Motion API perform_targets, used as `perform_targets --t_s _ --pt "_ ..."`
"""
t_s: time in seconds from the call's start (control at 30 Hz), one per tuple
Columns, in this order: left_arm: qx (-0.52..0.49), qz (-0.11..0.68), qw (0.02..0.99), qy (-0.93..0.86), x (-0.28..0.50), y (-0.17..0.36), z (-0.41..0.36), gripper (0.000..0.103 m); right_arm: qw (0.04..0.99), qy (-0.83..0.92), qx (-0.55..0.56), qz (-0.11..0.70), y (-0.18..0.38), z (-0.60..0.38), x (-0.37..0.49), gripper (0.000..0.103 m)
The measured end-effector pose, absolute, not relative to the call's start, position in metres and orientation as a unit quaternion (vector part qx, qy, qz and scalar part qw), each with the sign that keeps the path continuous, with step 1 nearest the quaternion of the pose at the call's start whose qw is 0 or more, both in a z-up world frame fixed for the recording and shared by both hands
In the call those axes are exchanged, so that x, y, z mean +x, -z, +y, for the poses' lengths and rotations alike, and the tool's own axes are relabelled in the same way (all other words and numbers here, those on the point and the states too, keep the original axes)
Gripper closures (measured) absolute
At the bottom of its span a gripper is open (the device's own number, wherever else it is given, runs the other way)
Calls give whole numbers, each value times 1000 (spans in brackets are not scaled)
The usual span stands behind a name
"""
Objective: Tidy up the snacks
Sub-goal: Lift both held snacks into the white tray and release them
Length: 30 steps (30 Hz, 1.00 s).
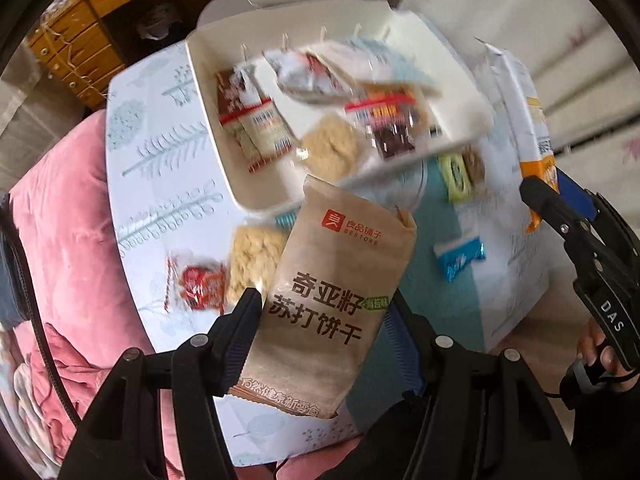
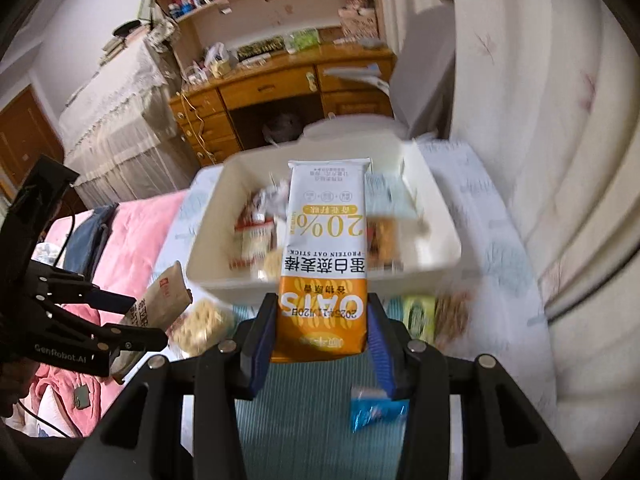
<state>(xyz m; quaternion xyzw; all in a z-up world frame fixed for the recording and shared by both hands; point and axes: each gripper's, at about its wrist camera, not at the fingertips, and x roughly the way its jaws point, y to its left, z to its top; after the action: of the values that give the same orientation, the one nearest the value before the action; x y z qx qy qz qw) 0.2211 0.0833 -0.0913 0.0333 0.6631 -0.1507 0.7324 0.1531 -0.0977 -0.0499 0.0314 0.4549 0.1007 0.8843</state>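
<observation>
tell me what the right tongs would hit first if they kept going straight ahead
Probably the white bin: the right tongs, shut on the oat box, point down toward it. Depth is unclear.

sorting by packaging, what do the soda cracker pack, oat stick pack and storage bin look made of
Soda cracker pack: matte kraft-look brown film, possibly paper; dull, creased, no glare.
Oat stick pack: smooth printed white-and-orange wrapper, probably plastic film, though it holds flat.
Storage bin: cream moulded plastic; rounded corners, even sheen.
</observation>
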Motion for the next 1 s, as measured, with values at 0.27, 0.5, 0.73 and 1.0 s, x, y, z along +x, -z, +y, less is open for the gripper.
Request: perform_targets --t_s 0.27,0.5,0.73,1.0 --pt "-5 630 769 109 262 67 79 42 891 -130 30 433 29 -119 196 60" --pt "-51 597 796 85 291 52 72 42 893 -138 35 426 27 -136 227 60" --pt "-72 562 821 68 312 42 61 42 884 -156 32 440 38 -145 249 58" --pt "-105 563 819 43 304 48 70 37 860 -169 71 477 59 -152 266 32"
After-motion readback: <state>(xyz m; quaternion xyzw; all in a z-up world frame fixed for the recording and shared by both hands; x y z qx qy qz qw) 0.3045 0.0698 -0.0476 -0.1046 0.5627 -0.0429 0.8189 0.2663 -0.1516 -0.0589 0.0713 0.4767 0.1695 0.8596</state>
